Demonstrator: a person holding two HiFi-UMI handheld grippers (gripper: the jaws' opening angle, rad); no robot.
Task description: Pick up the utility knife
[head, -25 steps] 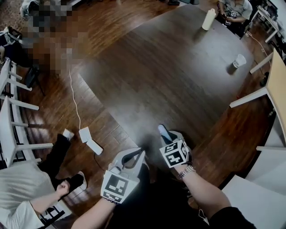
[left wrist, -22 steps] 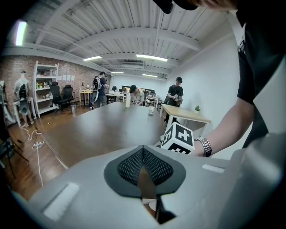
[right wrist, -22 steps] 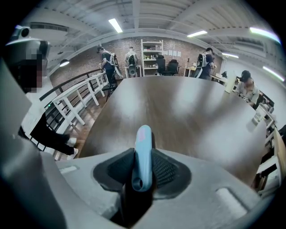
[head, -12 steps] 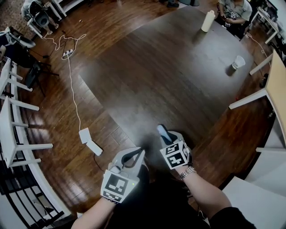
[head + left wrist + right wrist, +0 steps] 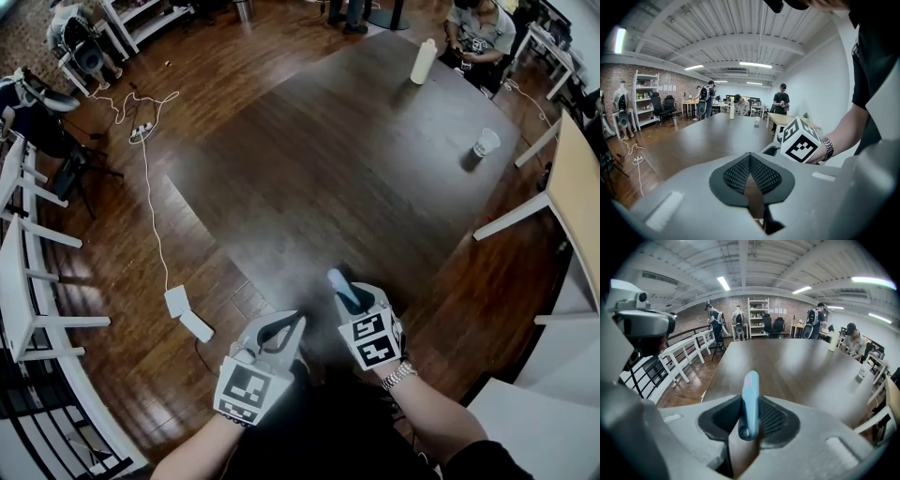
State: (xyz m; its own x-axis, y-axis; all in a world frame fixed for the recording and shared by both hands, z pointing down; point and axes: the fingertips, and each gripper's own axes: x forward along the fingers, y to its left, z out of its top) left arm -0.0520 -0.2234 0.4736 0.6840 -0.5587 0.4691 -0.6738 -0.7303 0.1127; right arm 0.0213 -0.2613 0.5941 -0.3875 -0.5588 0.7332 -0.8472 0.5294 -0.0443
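Both grippers hung by the desk's (image 5: 356,150) near edge. The right gripper's (image 5: 342,287) fingers (image 5: 776,420) pinched the pale-blue utility knife (image 5: 750,399) by its lower half, so it stood clear of the desk. The left gripper's (image 5: 281,328) fingers (image 5: 735,176) were pressed together, empty and idle.

Your utility knife (image 5: 750,397) is up in your right gripper (image 5: 350,298).
You have a slim, light blue knife with rounded ends, clamped edge-on between the two dark ribbed pads (image 5: 771,417), which press on its flanks. In the right gripper view it stands nearly upright, its lower end with a small hole sitting down between the jaws and its pale upper end rising past them. In the head view that pale tip juts out ahead of the jaws, over the near end of the dark table (image 5: 375,150).
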